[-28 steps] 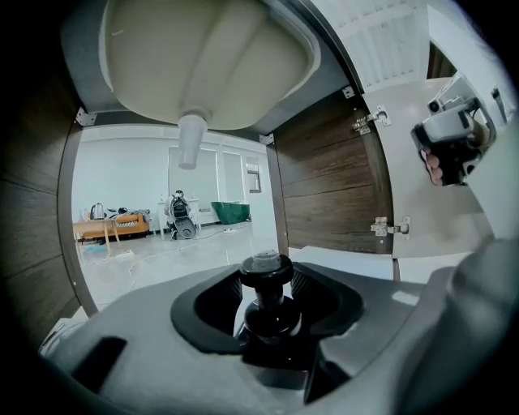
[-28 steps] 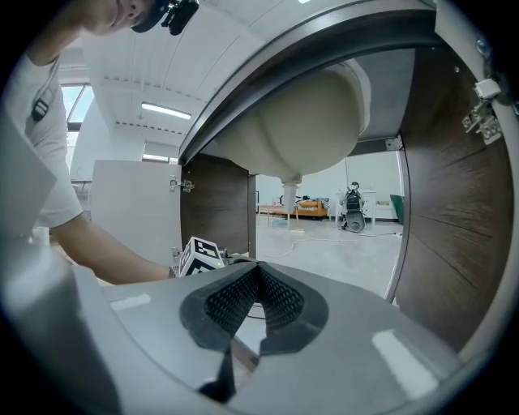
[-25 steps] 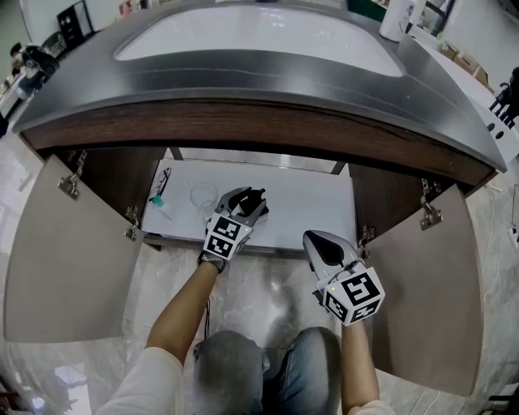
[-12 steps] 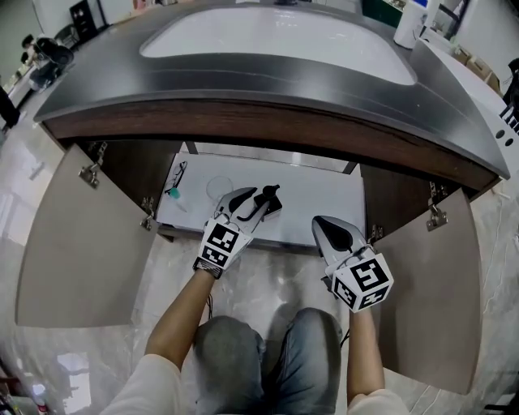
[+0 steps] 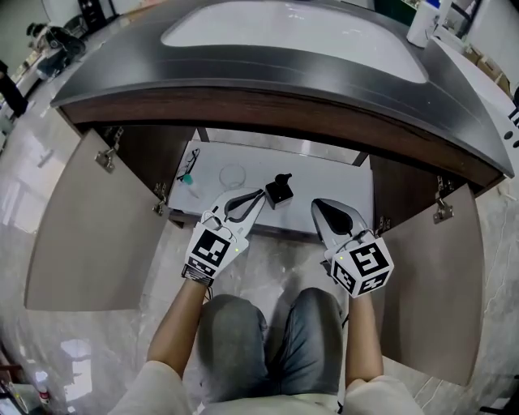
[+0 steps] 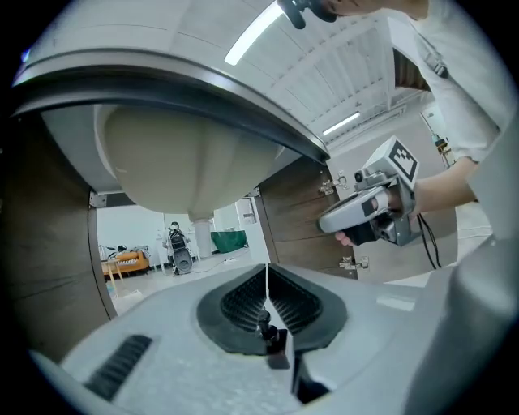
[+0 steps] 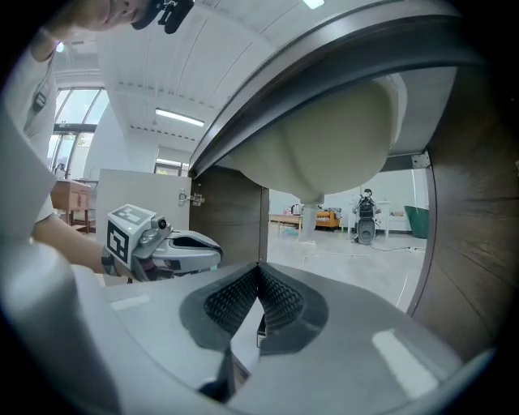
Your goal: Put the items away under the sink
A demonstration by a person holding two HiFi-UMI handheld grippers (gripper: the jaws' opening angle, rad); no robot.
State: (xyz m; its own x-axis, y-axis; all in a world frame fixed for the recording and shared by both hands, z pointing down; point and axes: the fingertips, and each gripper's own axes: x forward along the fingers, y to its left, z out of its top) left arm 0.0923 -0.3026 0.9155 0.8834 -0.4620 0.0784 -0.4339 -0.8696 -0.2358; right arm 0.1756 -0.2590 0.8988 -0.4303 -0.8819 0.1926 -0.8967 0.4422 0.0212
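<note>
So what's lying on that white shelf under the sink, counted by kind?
Clear cup: 1
Small black object: 1
Slim toothbrush-like stick: 1
Total: 3

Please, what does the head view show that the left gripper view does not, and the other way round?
Only the head view shows the white shelf with a clear glass and a small black object on it, the sink's top and the person's knees. Only the left gripper view shows the basin's underside and a room with an orange sofa behind. Both show the right hand-held gripper and the left hand-held gripper, whose jaws have just been closing and stand together, empty.
</note>
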